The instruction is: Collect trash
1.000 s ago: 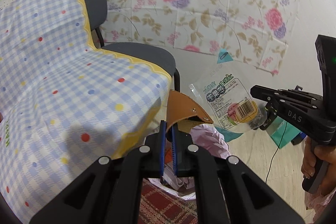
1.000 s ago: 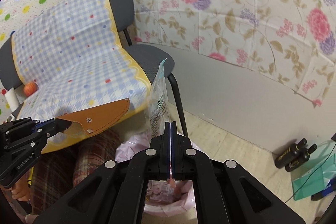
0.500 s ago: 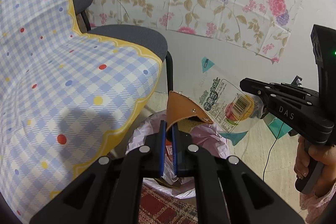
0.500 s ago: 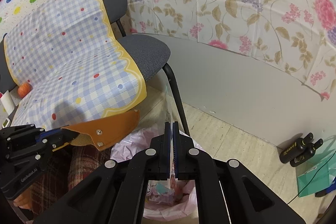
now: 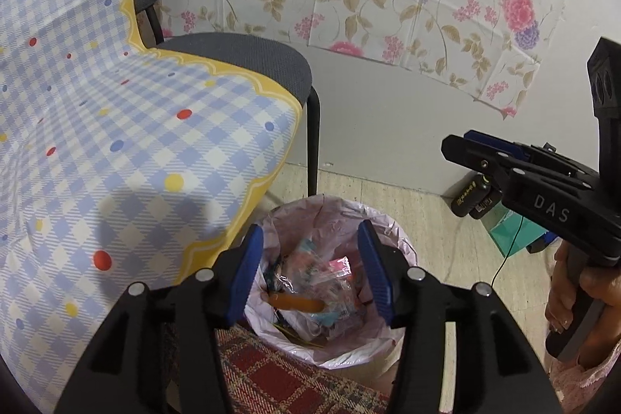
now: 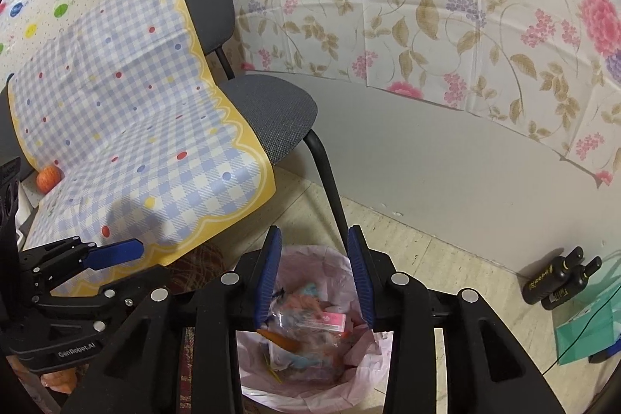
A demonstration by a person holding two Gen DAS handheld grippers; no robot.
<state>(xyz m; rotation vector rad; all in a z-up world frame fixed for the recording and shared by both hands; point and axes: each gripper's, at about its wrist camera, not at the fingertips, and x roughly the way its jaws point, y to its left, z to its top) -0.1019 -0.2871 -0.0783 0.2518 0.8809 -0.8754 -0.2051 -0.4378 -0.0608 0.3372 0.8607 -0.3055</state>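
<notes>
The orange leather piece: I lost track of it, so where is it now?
The orange leather piece lies in the pink-lined trash bin among wrappers, on the floor beside the chair, below the opening, empty left gripper.

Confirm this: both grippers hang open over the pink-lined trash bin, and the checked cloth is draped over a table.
Not a table. The checked cloth is draped over a grey chair, as the right wrist view shows. Both grippers, left gripper and right gripper, do hang open, jaws opening, over the pink-lined trash bin.

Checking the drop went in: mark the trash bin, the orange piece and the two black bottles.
trash bin (image 5: 403, 243): left wrist view, pink liner rim.
orange piece (image 5: 297, 303): left wrist view, its middle.
black bottles (image 6: 553, 284): right wrist view, left bottle's body.
</notes>
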